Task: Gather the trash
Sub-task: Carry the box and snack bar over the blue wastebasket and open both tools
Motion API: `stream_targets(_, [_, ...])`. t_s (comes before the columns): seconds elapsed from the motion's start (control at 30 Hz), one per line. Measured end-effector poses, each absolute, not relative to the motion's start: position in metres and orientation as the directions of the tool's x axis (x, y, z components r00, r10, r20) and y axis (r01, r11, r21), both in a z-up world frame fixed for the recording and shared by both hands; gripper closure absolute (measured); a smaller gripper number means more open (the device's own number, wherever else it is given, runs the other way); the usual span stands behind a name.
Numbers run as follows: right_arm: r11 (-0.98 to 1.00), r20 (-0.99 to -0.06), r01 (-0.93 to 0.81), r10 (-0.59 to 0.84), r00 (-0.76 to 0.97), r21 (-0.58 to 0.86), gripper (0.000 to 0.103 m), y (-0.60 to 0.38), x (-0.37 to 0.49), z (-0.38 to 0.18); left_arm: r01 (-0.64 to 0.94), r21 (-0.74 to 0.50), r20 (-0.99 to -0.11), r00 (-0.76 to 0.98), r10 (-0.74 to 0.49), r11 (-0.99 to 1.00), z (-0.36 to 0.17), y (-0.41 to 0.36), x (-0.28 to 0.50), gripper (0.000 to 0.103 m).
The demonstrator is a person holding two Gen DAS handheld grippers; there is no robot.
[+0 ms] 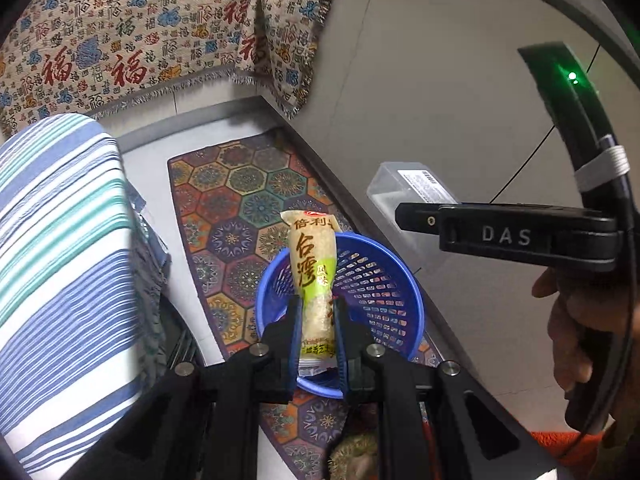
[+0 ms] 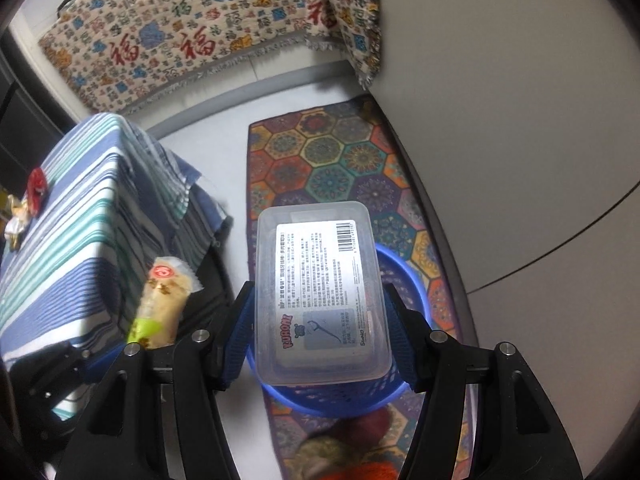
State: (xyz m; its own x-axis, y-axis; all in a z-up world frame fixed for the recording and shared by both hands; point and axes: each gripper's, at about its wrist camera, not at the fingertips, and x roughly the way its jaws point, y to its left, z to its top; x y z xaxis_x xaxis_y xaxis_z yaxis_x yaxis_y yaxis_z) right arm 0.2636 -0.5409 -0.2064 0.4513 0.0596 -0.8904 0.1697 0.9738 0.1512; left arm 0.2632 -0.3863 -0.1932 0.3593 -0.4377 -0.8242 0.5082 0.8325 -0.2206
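My left gripper (image 1: 316, 320) is shut on a yellow-green snack wrapper (image 1: 314, 272) and holds it above a blue mesh basket (image 1: 380, 280) on the floor. My right gripper (image 2: 322, 328) is shut on a clear plastic box (image 2: 322, 300) with a printed label, held above the same basket (image 2: 416, 292). The box also shows in the left wrist view (image 1: 412, 192), and the wrapper shows in the right wrist view (image 2: 164, 304) at lower left.
A patterned hexagon rug (image 2: 320, 164) lies under the basket. A stool with a striped blue cloth (image 2: 80, 220) stands at left, with small wrappers (image 2: 24, 208) on it. A grey table edge (image 2: 500, 140) curves at right. A sofa throw (image 2: 200, 24) hangs behind.
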Motion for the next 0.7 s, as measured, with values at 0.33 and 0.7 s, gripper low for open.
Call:
stream_targets(0.33, [0.969,-0.921,0.213,0.033,0.389,0.125,0.041,-0.560,0.267,-0.223,0.526,-0.216,-0.839,0.331,-0.432,0.823,-0.218,-0.416,0.277,0.088])
stream_targets(0.7, [0.956,-0.923,0.253,0.045,0.381,0.151,0.040,-0.574,0.266,-0.227,0.550,-0.213,-0.845,0.311,-0.435,0.808,-0.234,-0.438,0.281,0.088])
